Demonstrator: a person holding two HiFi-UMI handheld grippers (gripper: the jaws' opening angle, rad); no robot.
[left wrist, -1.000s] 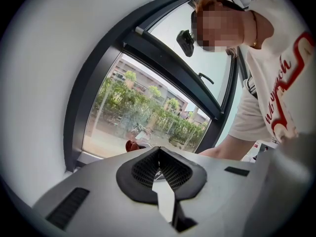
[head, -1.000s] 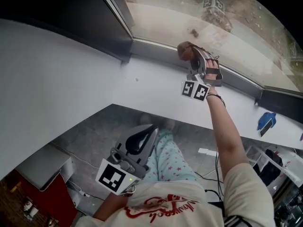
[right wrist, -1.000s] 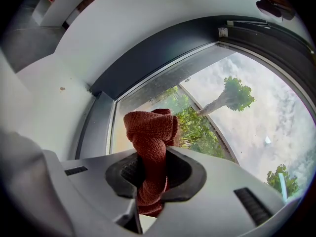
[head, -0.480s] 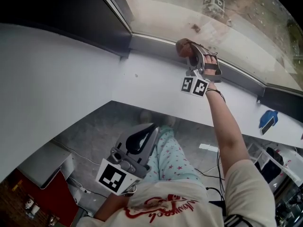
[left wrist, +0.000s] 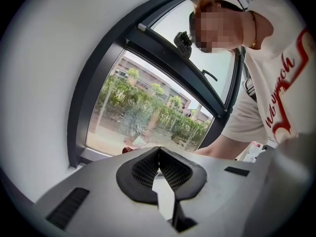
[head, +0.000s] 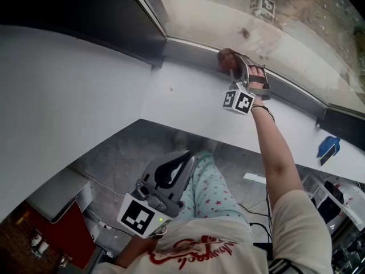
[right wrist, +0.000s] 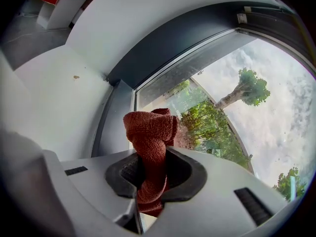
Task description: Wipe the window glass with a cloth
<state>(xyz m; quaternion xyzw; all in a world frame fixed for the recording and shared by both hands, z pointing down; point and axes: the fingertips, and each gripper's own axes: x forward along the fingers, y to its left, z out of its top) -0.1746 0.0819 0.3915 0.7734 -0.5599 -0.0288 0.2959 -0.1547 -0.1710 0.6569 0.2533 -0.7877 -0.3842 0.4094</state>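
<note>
The cloth (right wrist: pixel 150 147), a single rust-red woven piece twisted into a thick bunch, is clamped in the right gripper (right wrist: pixel 149 174). The jaws are parted only as far as the cloth's bulk forces them, and the pads press on it from both sides. Its knotted end sticks out past the jaw tips. In the head view the cloth (head: pixel 224 57) lies at the lower rail of the dark window frame (head: pixel 188 49), where the rail meets the bottom edge of the window glass (head: pixel 285 33). Whether it touches the glass itself or only the rail cannot be told. In the right gripper view the bunch stands in front of the frame's corner, where an upright bar meets the glass.

The right gripper (head: pixel 232 64) is held up to the rail on an outstretched arm, and its marker cube (head: pixel 238 101) hangs just below the frame, over the white sill (head: pixel 188 104).

The left gripper (left wrist: pixel 159 152) is clenched on nothing, with its ribbed pads meeting at the tips. In the head view the left gripper (head: pixel 173 173) sits well below the frame, near the person's lap.

There is one cloth, and two grippers, each with one marker cube. One more cube (head: pixel 263 5) shows in the glass above the frame. One blue item (head: pixel 327 147) lies on the sill, well along the frame from the cloth.
</note>
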